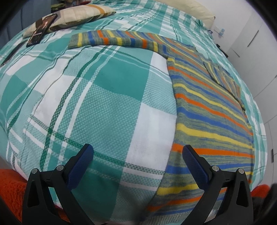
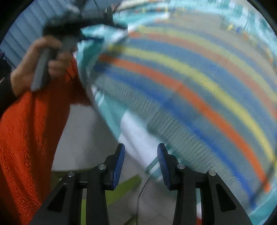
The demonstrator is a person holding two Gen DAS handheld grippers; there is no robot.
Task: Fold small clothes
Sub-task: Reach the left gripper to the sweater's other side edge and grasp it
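You had a bed [image 1: 107, 97] as your work surface, covered with a teal, green and white checked sheet. On it lay a striped sweater [image 1: 211, 110], spread flat toward the right side, one sleeve [image 1: 110, 39] stretched out to the left across the sheet. Near the far left edge sat a cream and brown pillow [image 1: 72, 16], with a dark phone [image 1: 42, 29] resting partly on it and partly on the sheet.
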